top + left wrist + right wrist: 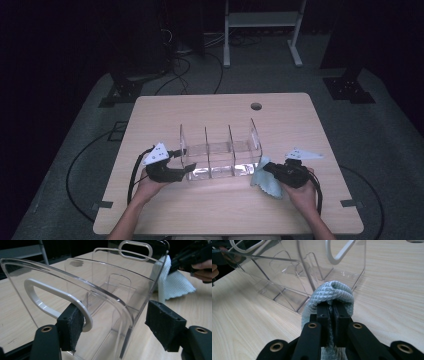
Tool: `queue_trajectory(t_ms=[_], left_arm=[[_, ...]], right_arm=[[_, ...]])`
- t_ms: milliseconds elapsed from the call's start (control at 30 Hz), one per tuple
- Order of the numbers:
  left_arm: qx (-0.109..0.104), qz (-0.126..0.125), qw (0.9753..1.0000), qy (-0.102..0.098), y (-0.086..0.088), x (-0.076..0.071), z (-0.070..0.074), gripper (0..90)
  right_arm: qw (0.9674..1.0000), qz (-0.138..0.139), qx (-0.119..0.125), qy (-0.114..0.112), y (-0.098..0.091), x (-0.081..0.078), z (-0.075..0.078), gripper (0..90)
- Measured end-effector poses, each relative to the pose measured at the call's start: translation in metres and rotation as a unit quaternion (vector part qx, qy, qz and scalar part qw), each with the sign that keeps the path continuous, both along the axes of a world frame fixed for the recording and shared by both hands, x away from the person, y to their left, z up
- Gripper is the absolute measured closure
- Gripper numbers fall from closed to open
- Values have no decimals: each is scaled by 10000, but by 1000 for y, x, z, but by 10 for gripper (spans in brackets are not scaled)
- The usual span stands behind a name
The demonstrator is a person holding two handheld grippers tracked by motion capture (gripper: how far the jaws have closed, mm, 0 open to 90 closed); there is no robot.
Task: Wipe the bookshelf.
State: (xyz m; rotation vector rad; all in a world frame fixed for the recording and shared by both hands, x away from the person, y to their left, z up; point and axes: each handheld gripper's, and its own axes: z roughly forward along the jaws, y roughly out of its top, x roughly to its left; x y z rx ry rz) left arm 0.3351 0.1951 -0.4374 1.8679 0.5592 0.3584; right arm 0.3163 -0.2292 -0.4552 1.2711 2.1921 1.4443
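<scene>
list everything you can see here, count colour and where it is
clear organiser: 1, see-through plastic with dividers and pale handle cut-outs at both ends, middle of the table
cloth: 1, pale blue-grey, at the organiser's right end, pinched in the right gripper
table: 1, light wood with a round hole near the far edge, centre of the room
frame: 1, white, on the floor beyond the table
cables: several, black, on the grey floor
left gripper: 1, black, jaws either side of the organiser's left end wall, right pad off it
right gripper: 1, black, shut on the cloth
hands: 2, near edge of the table
</scene>
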Motion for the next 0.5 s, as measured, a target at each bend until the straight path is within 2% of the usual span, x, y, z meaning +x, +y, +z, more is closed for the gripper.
queue_trajectory(t_ms=[267, 500], left_arm=[[26, 63, 10000, -28, -3, -15, 0, 349], [5, 45, 9999, -118, -5, -27, -2, 379]], right_arm=[[9997, -35, 5, -260, -3, -7, 13, 849], [9999, -19, -69, -146, -2, -4, 6, 849]])
